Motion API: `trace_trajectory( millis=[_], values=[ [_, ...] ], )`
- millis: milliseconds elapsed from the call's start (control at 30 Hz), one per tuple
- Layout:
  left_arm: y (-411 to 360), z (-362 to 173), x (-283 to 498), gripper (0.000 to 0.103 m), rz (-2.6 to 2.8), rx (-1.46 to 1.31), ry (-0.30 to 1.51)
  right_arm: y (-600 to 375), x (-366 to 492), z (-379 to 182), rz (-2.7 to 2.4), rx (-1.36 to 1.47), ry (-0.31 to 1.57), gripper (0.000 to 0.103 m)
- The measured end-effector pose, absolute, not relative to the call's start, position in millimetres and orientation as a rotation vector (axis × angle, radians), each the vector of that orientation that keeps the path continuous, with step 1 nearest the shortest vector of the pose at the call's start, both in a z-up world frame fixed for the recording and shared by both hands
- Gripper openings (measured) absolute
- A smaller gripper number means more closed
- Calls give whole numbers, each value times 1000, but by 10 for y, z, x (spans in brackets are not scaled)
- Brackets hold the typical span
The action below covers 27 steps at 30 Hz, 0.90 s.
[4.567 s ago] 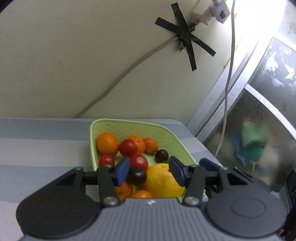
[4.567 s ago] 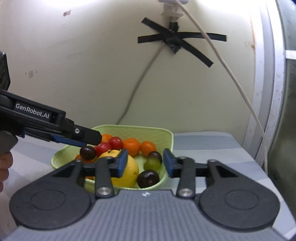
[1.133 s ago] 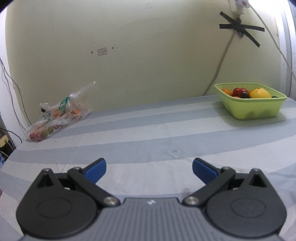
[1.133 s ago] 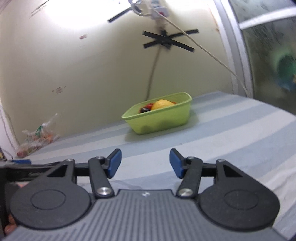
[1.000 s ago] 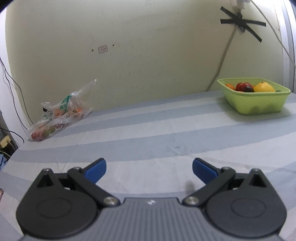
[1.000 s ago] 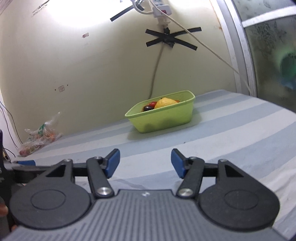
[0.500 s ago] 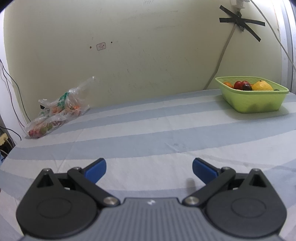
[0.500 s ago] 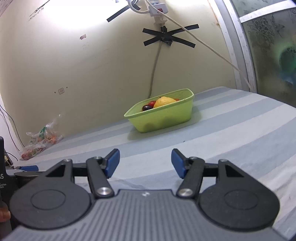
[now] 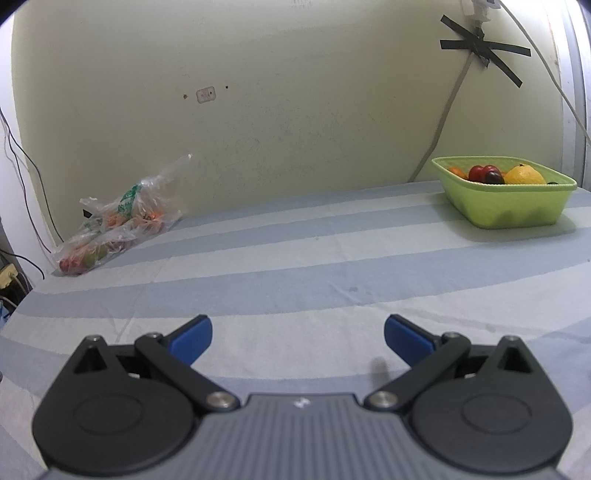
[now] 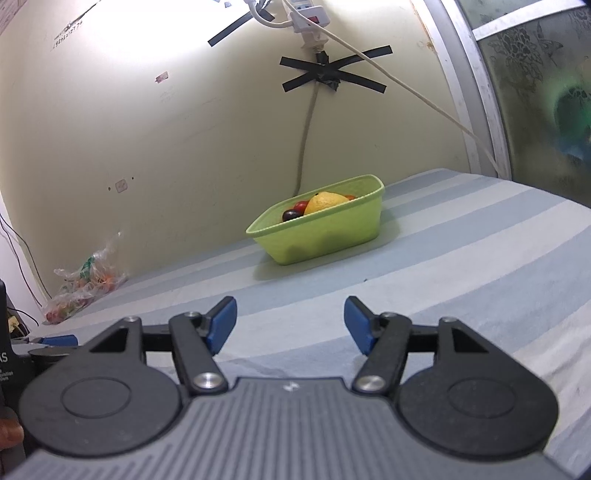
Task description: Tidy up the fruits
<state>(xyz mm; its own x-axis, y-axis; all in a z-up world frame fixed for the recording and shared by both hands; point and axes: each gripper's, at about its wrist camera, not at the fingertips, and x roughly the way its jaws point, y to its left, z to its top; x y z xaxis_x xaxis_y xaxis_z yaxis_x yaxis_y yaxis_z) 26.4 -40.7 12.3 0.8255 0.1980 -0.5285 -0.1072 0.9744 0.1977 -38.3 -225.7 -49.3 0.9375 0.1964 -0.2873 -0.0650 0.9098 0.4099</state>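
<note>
- Hovering low over the blue-and-white striped cloth (image 9: 295, 266) that covers the worktop, the left hand-held gripper (image 9: 298, 339) has its blue-padded jaws spread wide, with nothing between them.
- The right hand-held gripper (image 10: 290, 325) is released too; its jaws have just been opening a little further, and only bare cloth shows between them.
- The lime-green rectangular plastic basket (image 9: 517, 210) stands ahead and far to the right of the left hand-held gripper, well apart from it, close to the cream wall (image 9: 295, 110).
- From the right hand-held gripper, the same basket (image 10: 332, 236) lies ahead, slightly to the right and well apart.
- Inside the basket lie a large yellow citrus fruit (image 9: 524, 175), a dark purple plum (image 9: 494, 178) touching it on the left, a red round fruit (image 9: 478, 171) and a small orange one (image 9: 456, 171) nearer the far-left rim.
- A crumpled clear plastic bag holding more small fruit (image 9: 118, 225) lies ahead and to the far left of both hand-held grippers, against the wall, well apart from the basket.
- On the wall above the basket, crossed strips of black tape (image 10: 332, 75) pin a grey cable (image 10: 306, 136), and a white power strip (image 10: 308, 16) hangs higher up.
- A frosted patterned glass door (image 10: 546, 96) stands to the right of the right hand-held gripper.
</note>
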Motion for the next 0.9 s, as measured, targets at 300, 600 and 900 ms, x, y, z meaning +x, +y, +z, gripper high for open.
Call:
trace_trajectory(
  millis=[300,600,900],
  values=[
    [-397,133,252,103,180,166,566,-2258,-386,-494,139,404,330,67],
    [-400,137,232,103,184,164,551,-2259,-391,-492,139,406,329,69],
    [-395,140,230,103,187,166,549,-2257,-394,-493,139,406,329,69]
  ],
)
